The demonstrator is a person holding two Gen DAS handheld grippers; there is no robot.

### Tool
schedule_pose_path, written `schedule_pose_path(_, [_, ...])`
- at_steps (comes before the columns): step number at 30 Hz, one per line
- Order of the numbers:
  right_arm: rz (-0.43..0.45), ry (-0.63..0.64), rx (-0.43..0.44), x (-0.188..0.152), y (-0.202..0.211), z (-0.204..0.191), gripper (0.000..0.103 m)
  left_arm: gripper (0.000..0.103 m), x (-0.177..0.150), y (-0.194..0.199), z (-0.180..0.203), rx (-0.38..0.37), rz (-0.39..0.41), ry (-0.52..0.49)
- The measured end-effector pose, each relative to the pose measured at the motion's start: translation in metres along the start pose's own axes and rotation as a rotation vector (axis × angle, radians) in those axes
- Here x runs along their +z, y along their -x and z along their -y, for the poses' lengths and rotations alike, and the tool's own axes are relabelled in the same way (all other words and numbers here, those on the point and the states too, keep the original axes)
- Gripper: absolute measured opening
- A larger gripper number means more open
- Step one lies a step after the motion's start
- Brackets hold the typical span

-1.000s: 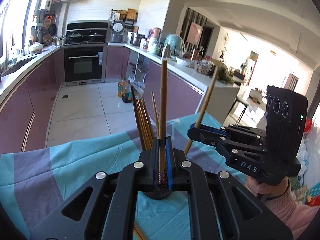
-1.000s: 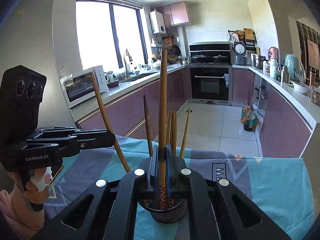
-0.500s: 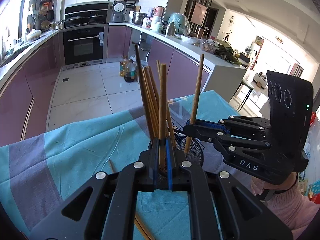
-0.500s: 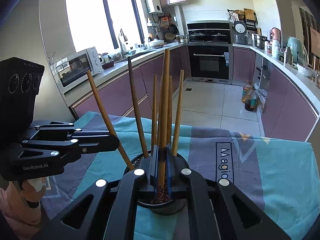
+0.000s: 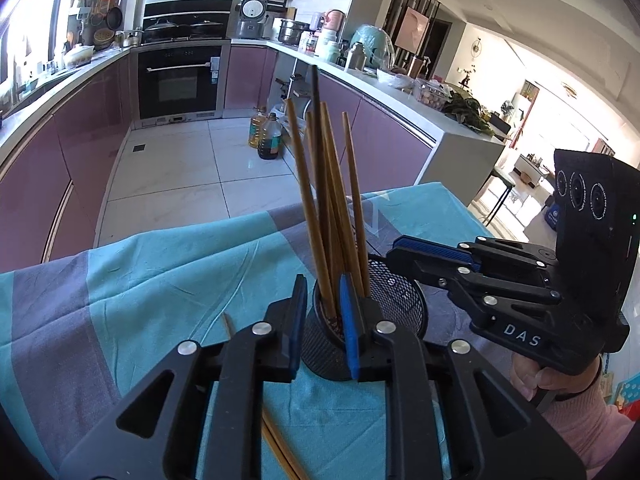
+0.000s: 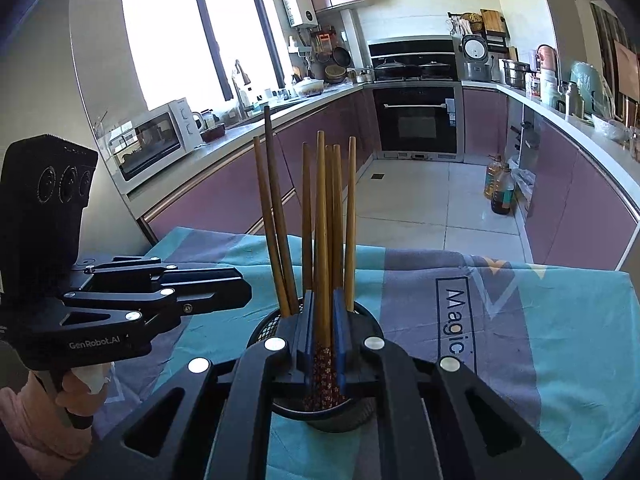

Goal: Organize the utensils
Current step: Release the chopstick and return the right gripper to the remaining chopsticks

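A black mesh holder [image 5: 394, 300] stands on the cloth and holds several brown chopsticks [image 5: 320, 200]. My left gripper [image 5: 323, 316] is open just above its rim, with the chopstick ends between the jaws but not pinched. My right gripper [image 6: 323, 326] also hovers over the holder [image 6: 362, 410]; its jaws stand slightly apart around one chopstick [image 6: 322, 240] with a red patterned end. Each gripper shows in the other's view, the right one [image 5: 404, 246] and the left one [image 6: 240, 294]. Loose chopsticks [image 5: 276, 440] lie on the cloth under my left gripper.
A teal and grey tablecloth [image 6: 540, 320] covers the table [image 5: 160, 280]. Beyond its far edge are the tiled kitchen floor, purple cabinets, an oven and oil bottles [image 5: 268, 136].
Both grippers came down toward the holder. The left jaws opened and let go of their chopstick, which now stands in the holder. The right jaws have loosened around theirs.
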State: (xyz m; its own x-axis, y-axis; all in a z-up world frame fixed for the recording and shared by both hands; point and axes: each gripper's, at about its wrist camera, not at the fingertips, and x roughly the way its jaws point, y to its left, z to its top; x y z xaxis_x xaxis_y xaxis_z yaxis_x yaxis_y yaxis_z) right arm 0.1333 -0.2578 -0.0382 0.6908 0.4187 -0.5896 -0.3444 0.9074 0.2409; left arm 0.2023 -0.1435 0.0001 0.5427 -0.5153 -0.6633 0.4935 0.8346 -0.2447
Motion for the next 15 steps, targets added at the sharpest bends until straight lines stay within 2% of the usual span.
schedule_pose_path(9, [0.060,0.062,0.081,-0.018,0.030,-0.027,0.031,0.034,-0.034,0.032,-0.016,0.081,0.080,0.018])
schedule_pose_path(15, [0.009,0.076,0.141,-0.043,0.026,-0.046,0.037,0.037,-0.074,0.045,-0.034,0.164,0.080,0.051])
